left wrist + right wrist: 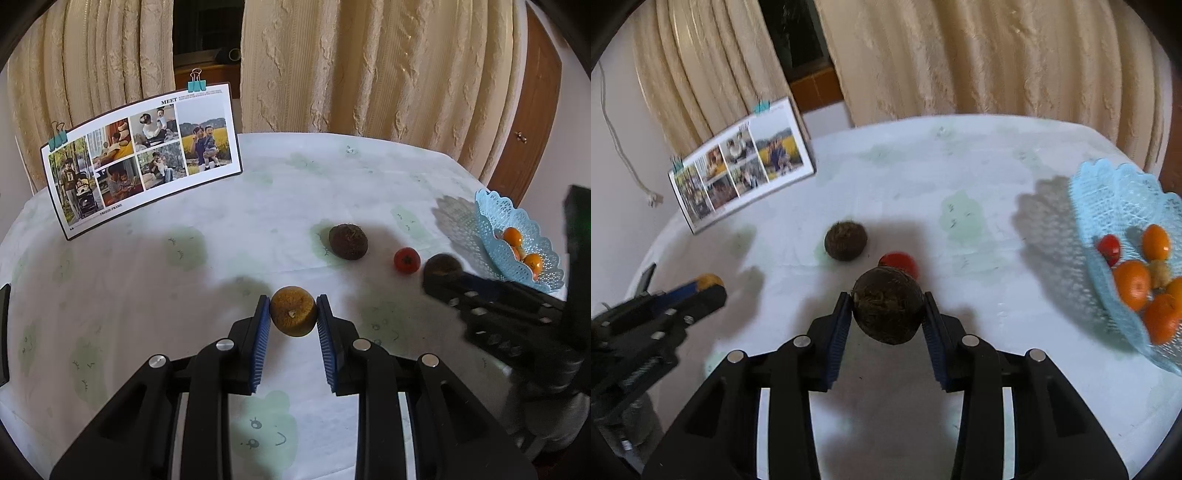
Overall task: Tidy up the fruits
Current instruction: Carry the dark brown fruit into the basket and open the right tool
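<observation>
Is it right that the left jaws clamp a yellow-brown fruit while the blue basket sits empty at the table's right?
Not quite: the blue basket isn't empty. The right wrist view shows oranges in it. The yellow-brown fruit is indeed clamped.

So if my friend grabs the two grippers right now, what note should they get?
Left gripper: shut on a yellow-brown fruit, at the table.
Right gripper: pads on a dark brown fruit, so it is gripped.
Basket: on the right, already holding oranges and a small red fruit.
Still loose on the table: a second dark fruit and a red tomato.
Left to do: put both held fruits in the basket, then the two loose ones.
</observation>
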`<state>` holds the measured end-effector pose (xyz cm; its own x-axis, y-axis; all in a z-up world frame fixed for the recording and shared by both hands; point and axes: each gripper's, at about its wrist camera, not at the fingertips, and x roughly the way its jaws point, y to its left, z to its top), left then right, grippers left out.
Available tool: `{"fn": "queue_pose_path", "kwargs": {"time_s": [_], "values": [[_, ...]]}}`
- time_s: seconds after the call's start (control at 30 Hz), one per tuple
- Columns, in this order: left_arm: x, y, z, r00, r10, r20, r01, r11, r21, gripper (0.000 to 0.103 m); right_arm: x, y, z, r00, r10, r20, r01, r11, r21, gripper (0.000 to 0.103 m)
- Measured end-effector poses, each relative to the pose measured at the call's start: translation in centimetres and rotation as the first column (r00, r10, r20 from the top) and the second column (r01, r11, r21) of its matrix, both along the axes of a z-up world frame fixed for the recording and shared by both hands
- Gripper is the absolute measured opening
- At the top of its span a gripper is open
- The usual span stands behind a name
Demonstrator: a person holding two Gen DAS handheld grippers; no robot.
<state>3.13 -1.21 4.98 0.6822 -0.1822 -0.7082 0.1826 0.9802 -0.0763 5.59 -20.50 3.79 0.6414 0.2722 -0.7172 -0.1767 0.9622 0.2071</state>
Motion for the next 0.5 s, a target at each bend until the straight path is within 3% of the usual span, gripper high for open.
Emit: {"fn": "queue_pose_path", "kwargs": {"time_s": [0.27,0.5], "values": [[0.0,-0.8,-0.2,1.000,-0.013,-0.001,0.013,1.000,0.015,0.026,-2.1,-5.2,3.0,0.991,-0.116,0.072,0.112,0.991,0.068,0.040],[-0.2,-2.0,-0.2,1.000,-0.031,-0.002,0.031,0.999,0.021,0.026,-4.5,-11.4,5.2,0.960,-0.252,0.125,0.241,0.966,0.098,0.040]]}}
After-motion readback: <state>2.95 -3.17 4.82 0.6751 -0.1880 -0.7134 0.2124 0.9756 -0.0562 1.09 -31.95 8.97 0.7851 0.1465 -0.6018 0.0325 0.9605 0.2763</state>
